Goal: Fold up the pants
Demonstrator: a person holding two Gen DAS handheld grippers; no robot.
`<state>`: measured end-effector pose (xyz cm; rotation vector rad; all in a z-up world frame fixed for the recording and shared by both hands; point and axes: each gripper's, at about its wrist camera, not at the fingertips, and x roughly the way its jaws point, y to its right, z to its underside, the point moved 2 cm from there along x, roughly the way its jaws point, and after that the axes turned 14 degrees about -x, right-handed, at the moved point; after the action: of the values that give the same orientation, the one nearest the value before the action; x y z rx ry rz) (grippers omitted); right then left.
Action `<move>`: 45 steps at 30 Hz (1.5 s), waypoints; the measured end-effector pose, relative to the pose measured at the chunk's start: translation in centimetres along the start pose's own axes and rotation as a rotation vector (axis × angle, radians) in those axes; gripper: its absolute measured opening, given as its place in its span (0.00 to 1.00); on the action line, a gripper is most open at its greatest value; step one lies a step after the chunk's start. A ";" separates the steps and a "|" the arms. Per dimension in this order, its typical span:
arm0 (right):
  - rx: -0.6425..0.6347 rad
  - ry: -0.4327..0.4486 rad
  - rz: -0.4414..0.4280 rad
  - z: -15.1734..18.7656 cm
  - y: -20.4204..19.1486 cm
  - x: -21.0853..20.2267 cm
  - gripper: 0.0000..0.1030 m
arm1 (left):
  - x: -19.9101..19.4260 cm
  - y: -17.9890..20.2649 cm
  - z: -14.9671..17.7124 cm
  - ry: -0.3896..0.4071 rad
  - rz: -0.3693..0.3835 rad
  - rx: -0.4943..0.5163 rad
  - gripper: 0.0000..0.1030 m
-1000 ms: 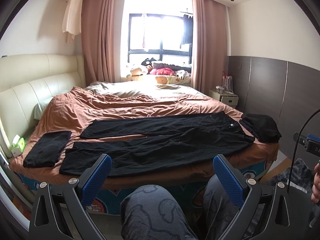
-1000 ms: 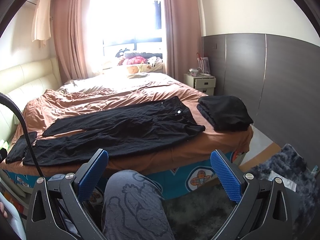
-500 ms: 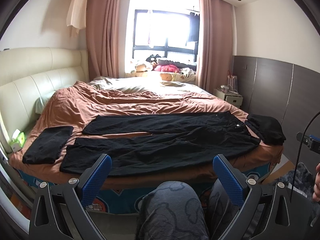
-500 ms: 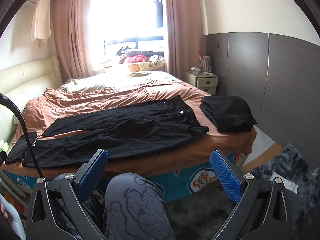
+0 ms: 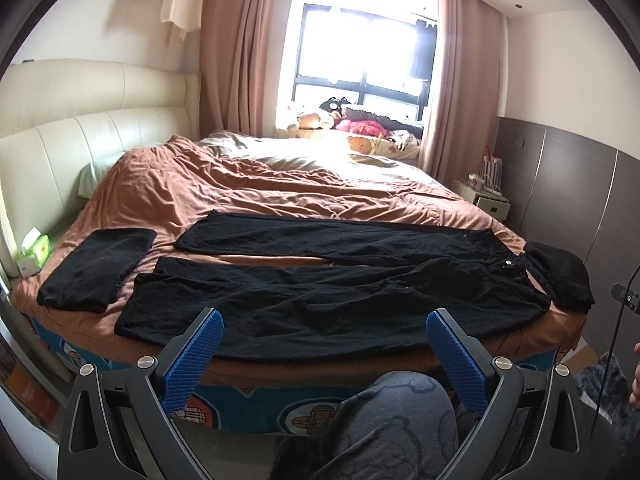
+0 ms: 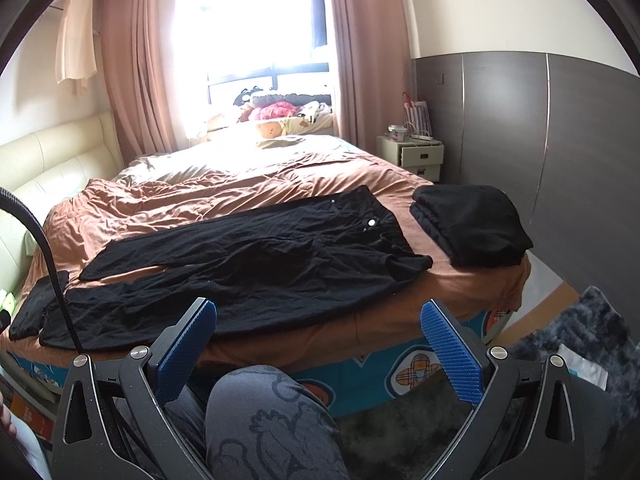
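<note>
Facing the bed (image 5: 280, 196), both grippers, left (image 5: 324, 354) and right (image 6: 318, 344), are hovering with jaws wide, empty. Black pants (image 5: 340, 280) are lying flat along the bed's near edge; start by pinching cuff and waistband corners together.

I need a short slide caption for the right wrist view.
Open right gripper facing black pants spread flat on the bed.
</note>
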<state>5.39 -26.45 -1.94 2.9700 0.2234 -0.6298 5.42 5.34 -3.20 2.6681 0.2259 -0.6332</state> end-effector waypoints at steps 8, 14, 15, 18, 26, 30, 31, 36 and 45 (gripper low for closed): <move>0.070 -0.046 -0.091 -0.8 2.2 6.0 1.00 | 4.0 -2.3 -0.4 -0.034 -0.049 -0.053 1.00; 0.102 -0.104 -0.098 -1.7 2.8 10.1 1.00 | 7.1 -4.9 -0.2 -0.070 -0.111 -0.114 1.00; 0.107 -0.108 -0.103 -1.9 2.8 10.6 1.00 | 7.6 -5.4 -0.1 -0.075 -0.125 -0.120 1.00; 0.119 -0.122 -0.110 -2.4 3.1 12.2 1.00 | 8.9 -6.9 0.1 -0.090 -0.158 -0.142 1.00; 0.142 -0.149 -0.101 -2.6 4.2 16.0 1.00 | 11.3 -10.3 0.6 -0.094 -0.222 -0.174 1.00; 0.123 -0.177 -0.082 -2.3 4.7 18.3 1.00 | 12.7 -12.9 0.8 -0.104 -0.259 -0.233 0.99; 0.115 -0.182 -0.070 -2.3 4.7 18.8 0.98 | 13.1 -13.6 0.9 -0.112 -0.271 -0.249 0.99; 0.140 -0.242 -0.079 -1.8 5.4 21.4 0.93 | 14.5 -16.8 1.5 -0.145 -0.332 -0.315 0.93; 0.284 -0.360 -0.136 -0.5 7.7 25.5 0.93 | 15.3 -21.4 2.1 -0.149 -0.385 -0.434 0.83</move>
<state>29.91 -30.80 -11.45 3.0431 0.3299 -1.2945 12.93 25.04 -19.09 2.1635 0.7536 -0.7893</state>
